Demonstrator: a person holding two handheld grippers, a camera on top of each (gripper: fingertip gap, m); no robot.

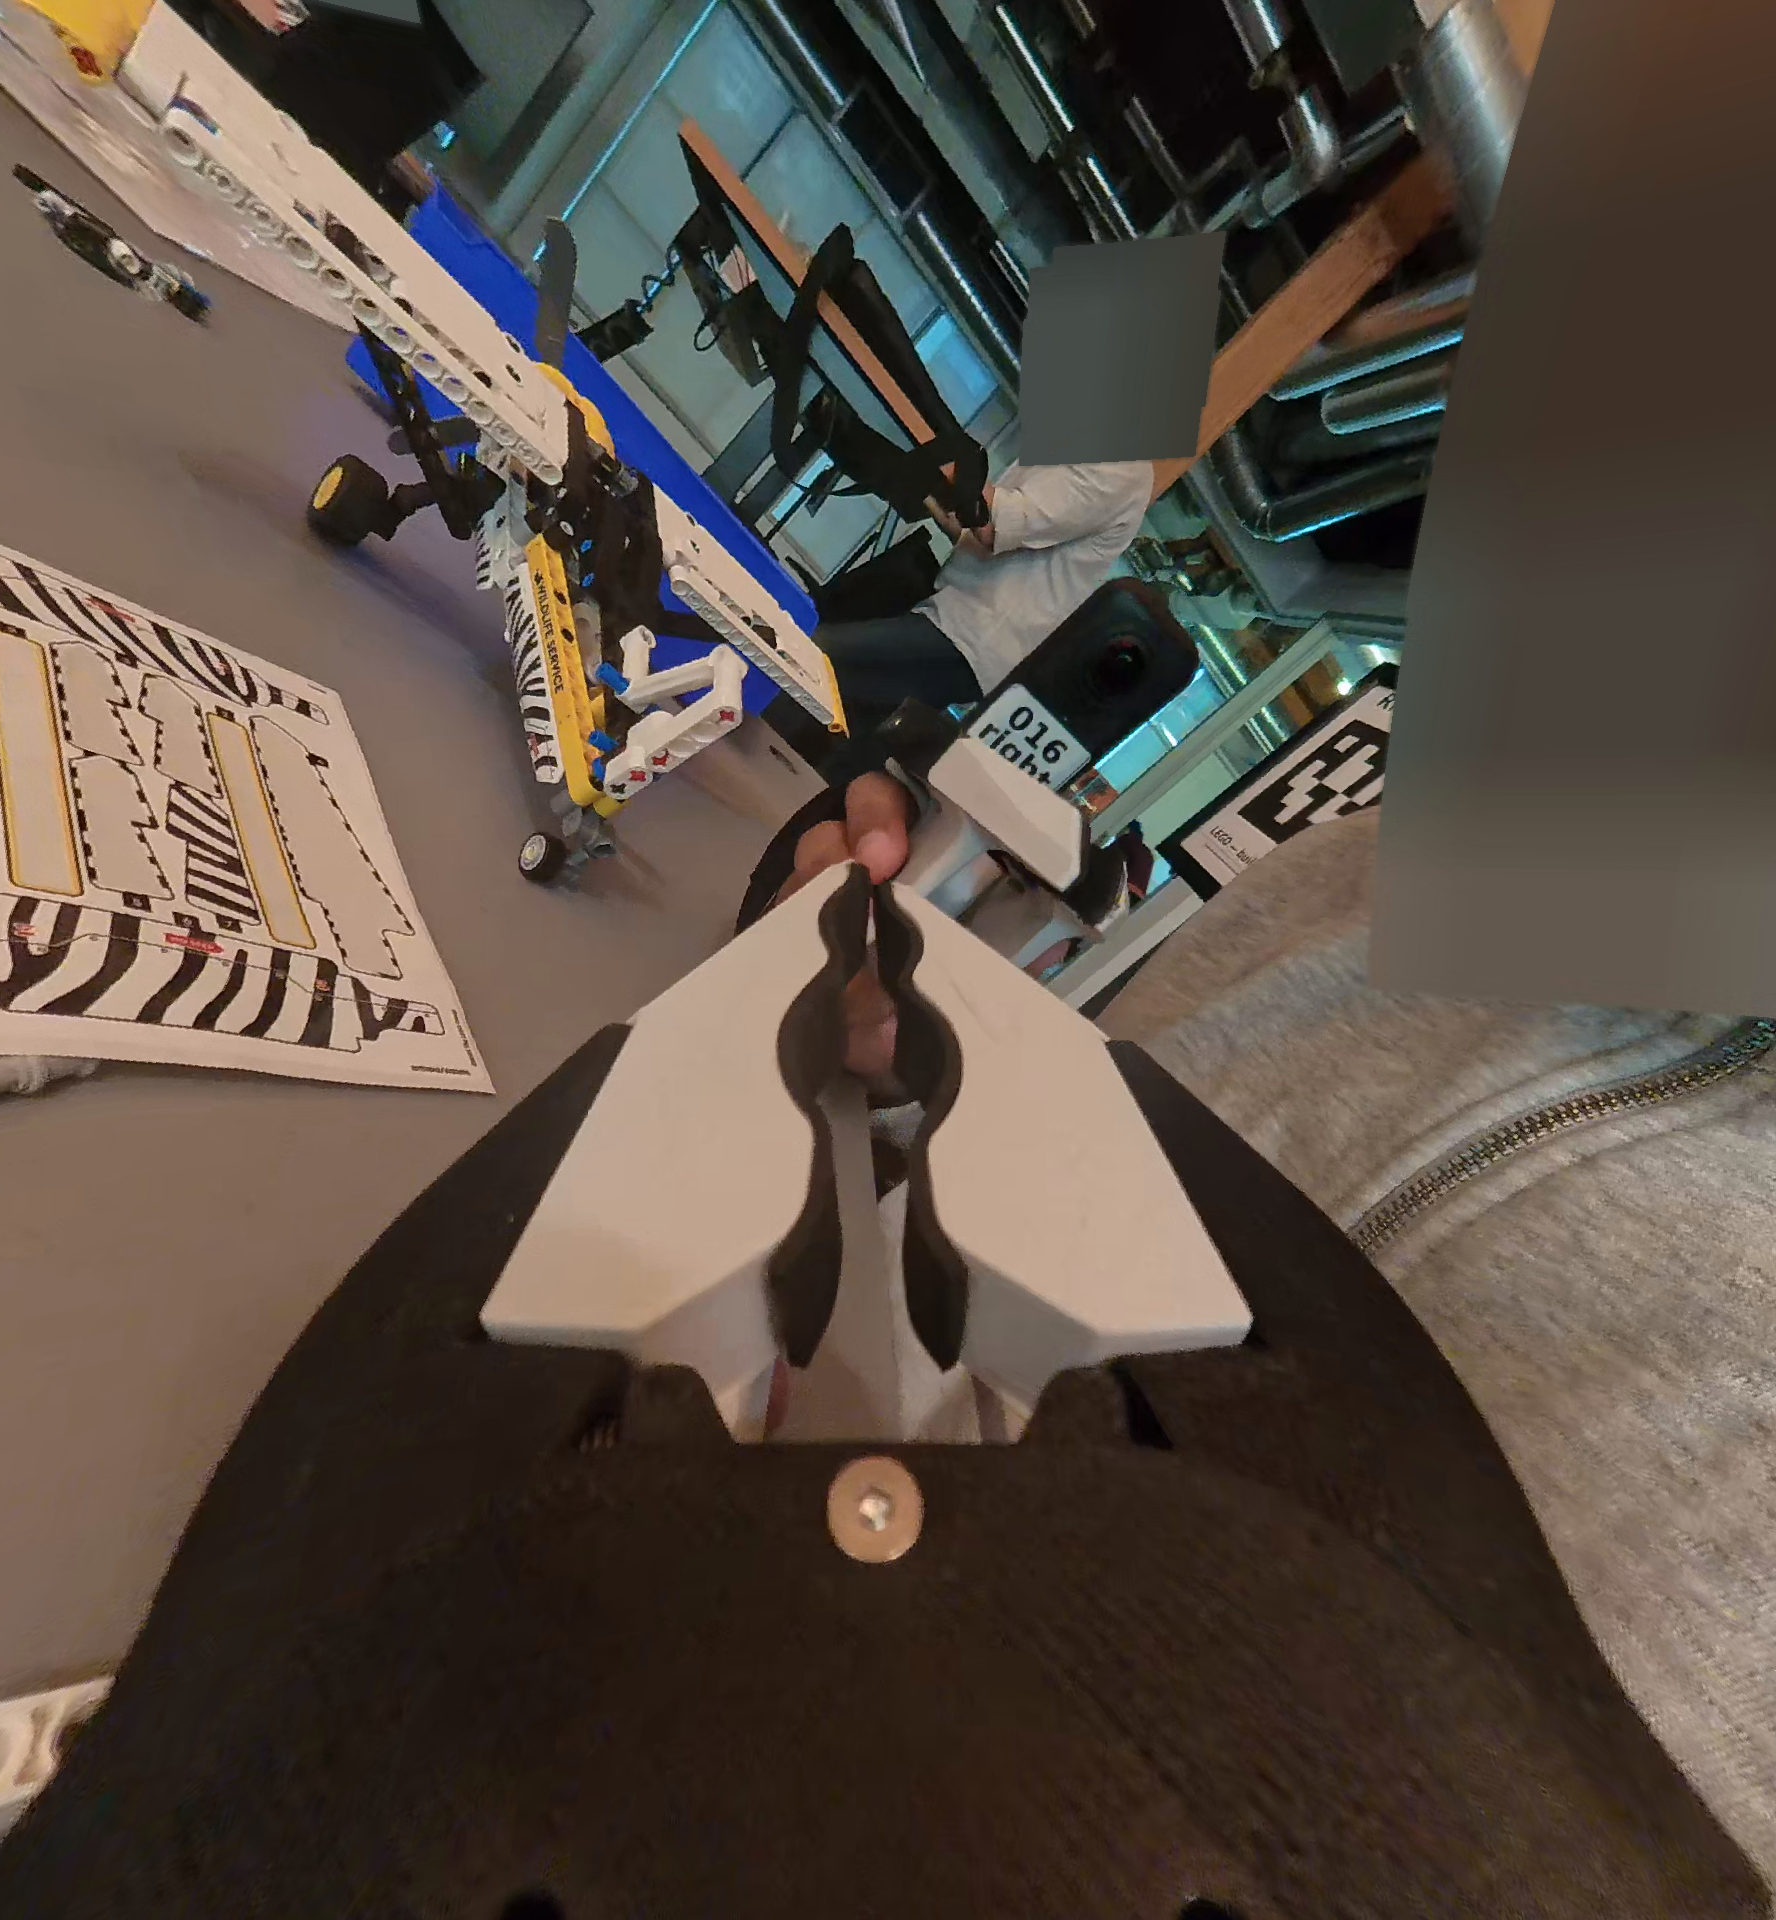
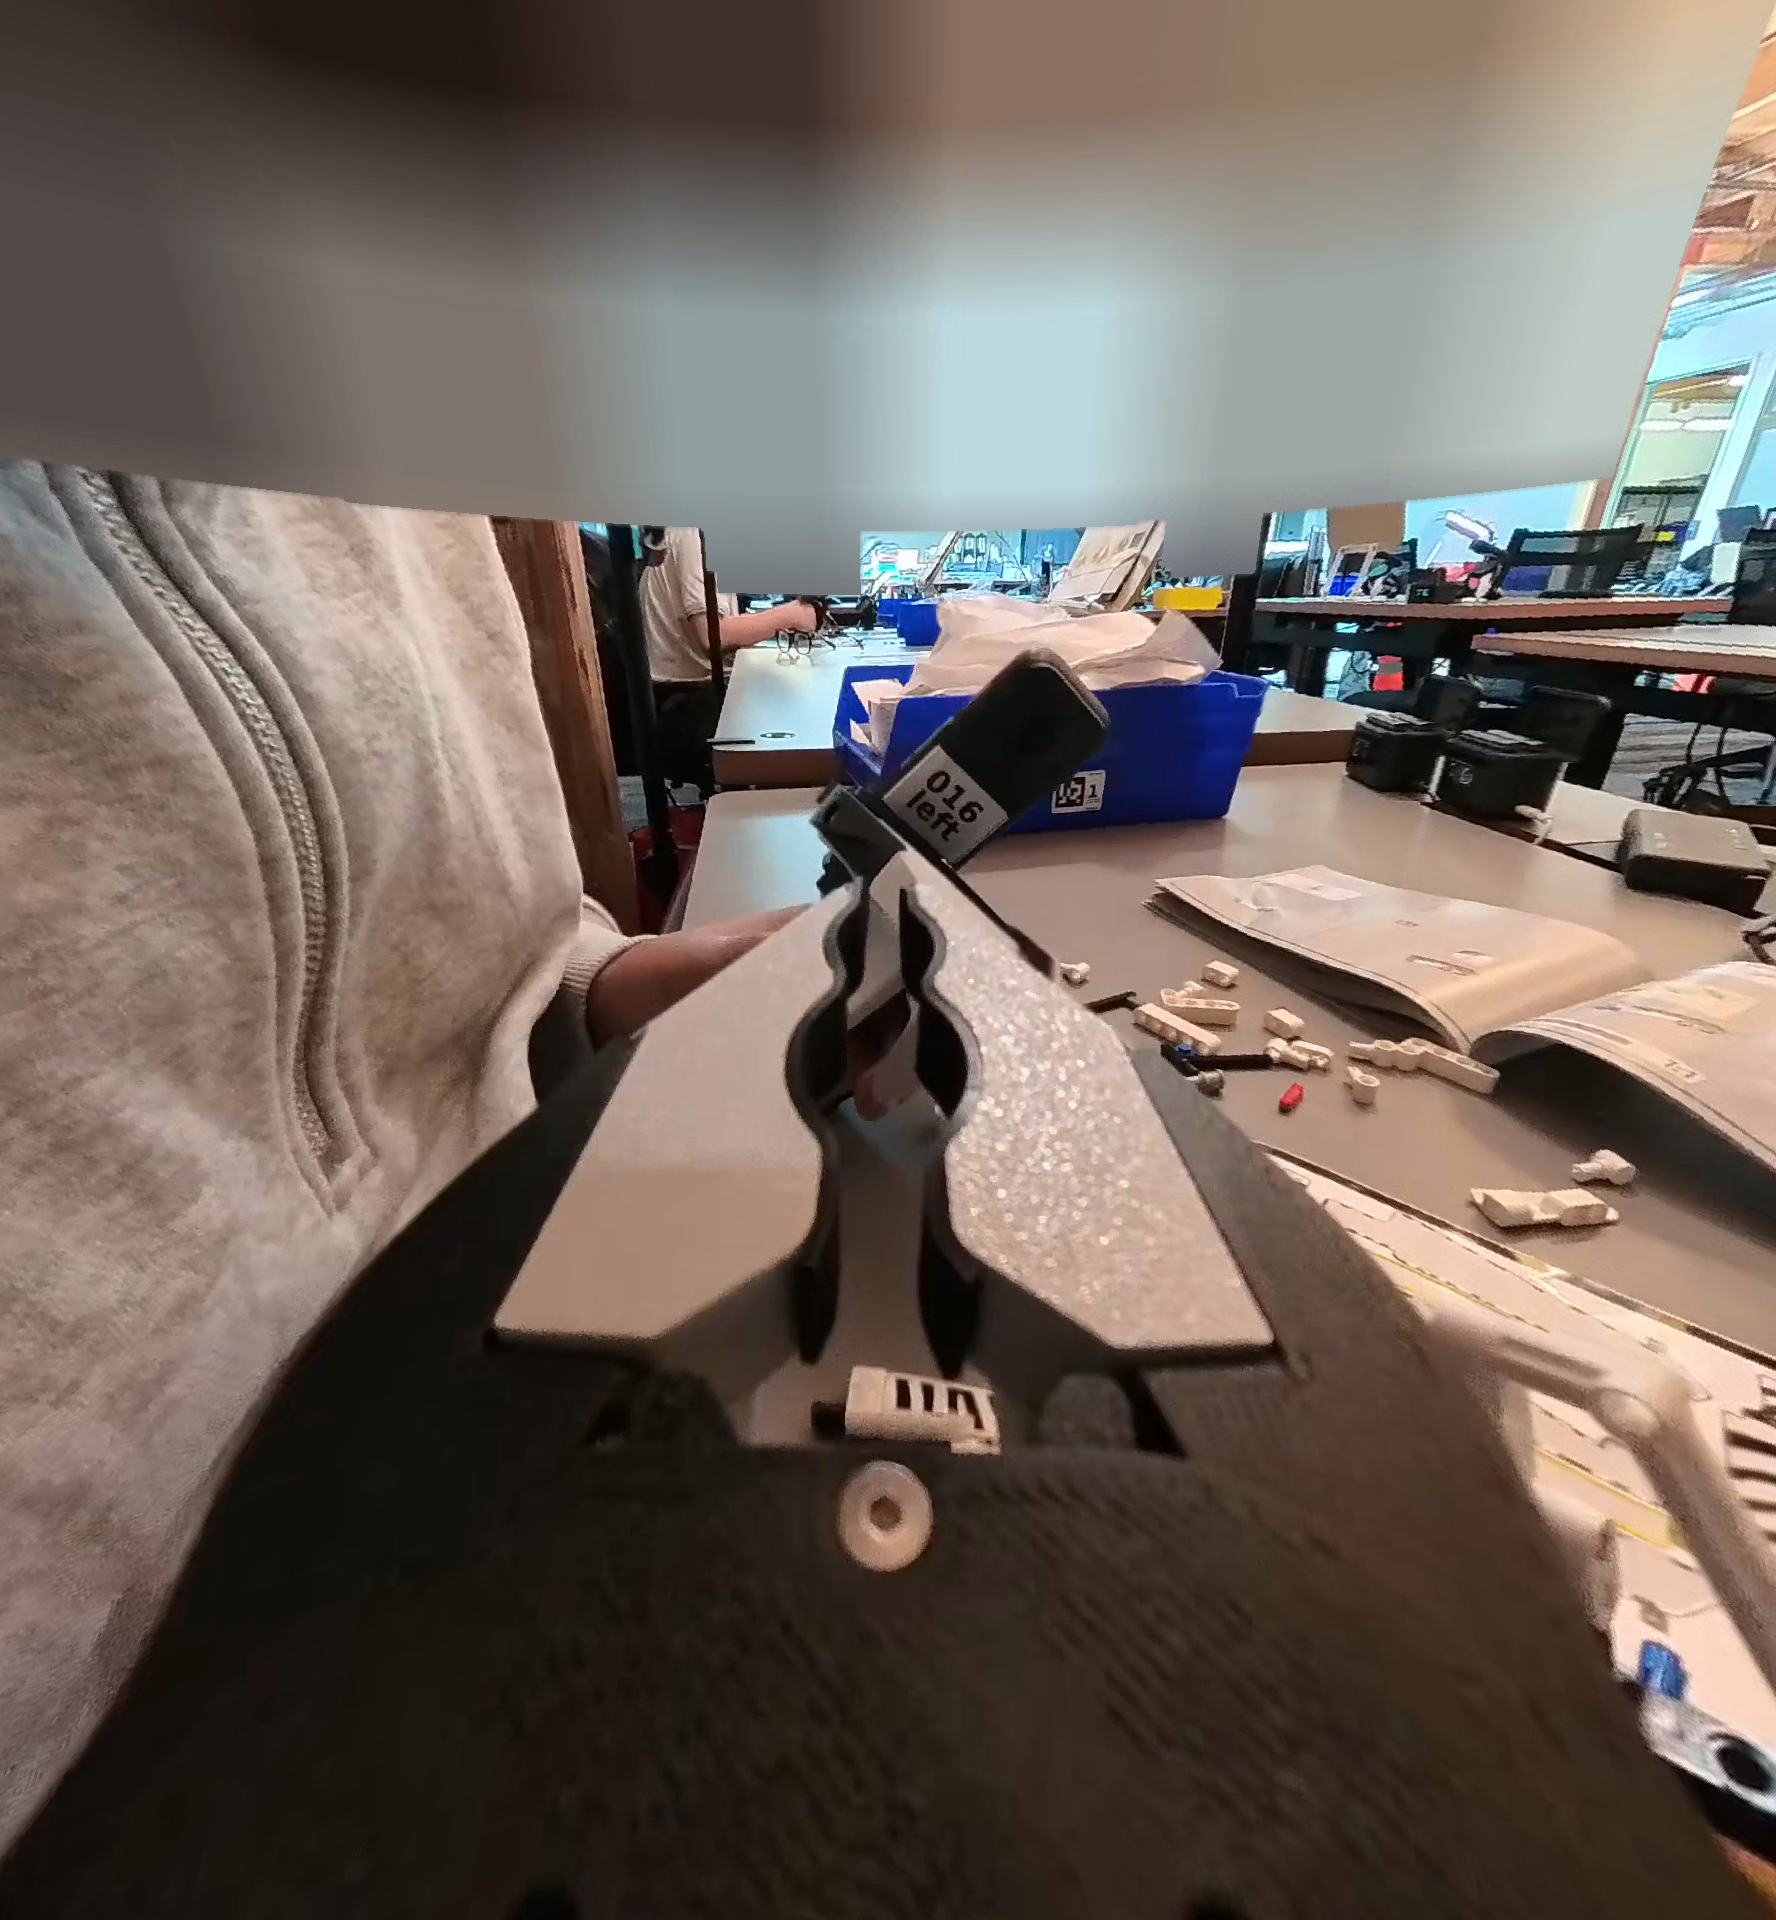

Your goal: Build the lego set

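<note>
Both grippers are raised in front of a grey zip hoodie (image 2: 188,935), tips facing each other. My left gripper (image 1: 868,888) has its jaws together at the tips, with a thumb (image 1: 879,831) just beyond them. My right gripper (image 2: 882,914) has its jaws almost together. I cannot tell whether either one holds anything. The other gripper's camera shows in each view (image 1: 1112,665) (image 2: 1009,738). A small white striped piece (image 2: 925,1403) shows under the right fingers' base. The part-built yellow, white and black plane model (image 1: 572,582) stands on the grey table (image 1: 188,436).
A zebra-patterned sticker sheet (image 1: 136,810) lies at the left. An open instruction booklet (image 2: 1435,966) and scattered small white pieces (image 2: 1227,1023) lie on the table. A blue bin (image 2: 1154,748) stands behind. A blurred white beam (image 2: 1673,1455) is close at the lower right. A person (image 1: 1050,551) sits beyond. Only a small space, under 4 cm, lies between the two pairs of fingers.
</note>
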